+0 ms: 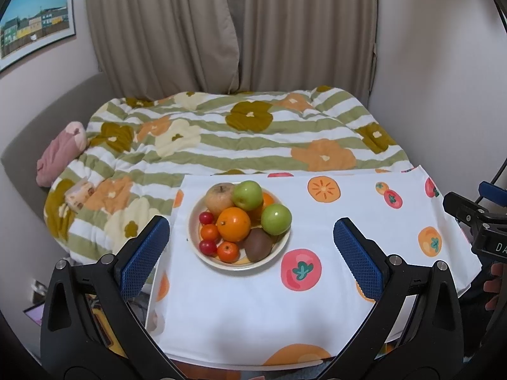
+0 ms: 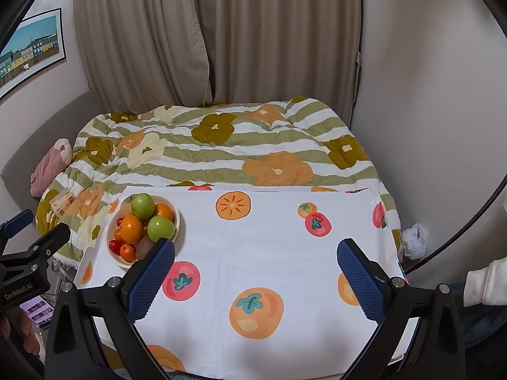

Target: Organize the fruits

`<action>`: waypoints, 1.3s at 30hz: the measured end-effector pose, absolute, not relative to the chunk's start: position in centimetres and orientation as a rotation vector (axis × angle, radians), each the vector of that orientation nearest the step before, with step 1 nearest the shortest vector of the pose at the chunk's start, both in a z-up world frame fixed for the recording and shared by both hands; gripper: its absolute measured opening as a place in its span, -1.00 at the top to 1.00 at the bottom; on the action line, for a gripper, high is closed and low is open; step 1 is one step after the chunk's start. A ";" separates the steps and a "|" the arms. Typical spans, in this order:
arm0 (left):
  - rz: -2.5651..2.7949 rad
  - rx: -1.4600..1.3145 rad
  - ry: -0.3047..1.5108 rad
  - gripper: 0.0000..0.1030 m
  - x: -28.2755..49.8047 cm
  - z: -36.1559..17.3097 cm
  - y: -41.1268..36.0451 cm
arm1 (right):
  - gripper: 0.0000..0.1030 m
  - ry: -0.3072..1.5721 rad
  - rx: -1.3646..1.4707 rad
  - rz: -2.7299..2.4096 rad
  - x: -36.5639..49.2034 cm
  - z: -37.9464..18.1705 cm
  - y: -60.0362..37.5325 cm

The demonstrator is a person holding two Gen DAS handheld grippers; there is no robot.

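A cream bowl heaped with fruit sits on the white fruit-print cloth. In it lie two green apples, a large orange, a brown kiwi, a tan pear-like fruit, small tangerines and red cherry tomatoes. My left gripper hovers open just in front of the bowl, nothing between its blue pads. The bowl shows at left in the right wrist view; my right gripper is open over bare cloth to its right.
Behind the table lies a bed with a green-striped flowered quilt and a pink pillow. Beige curtains hang at the back. A crumpled white bag lies right of the table. A phone screen glows at lower left.
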State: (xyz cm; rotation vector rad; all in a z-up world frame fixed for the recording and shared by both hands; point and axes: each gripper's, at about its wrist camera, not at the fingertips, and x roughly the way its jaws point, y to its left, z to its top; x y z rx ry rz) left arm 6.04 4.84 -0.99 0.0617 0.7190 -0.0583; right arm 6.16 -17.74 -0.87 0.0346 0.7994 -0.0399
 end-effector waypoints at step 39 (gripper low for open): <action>-0.051 0.091 0.701 -1.00 5.4 -1.3 4.7 | -0.99 0.799 0.030 -0.043 6.0 -1.0 -17.8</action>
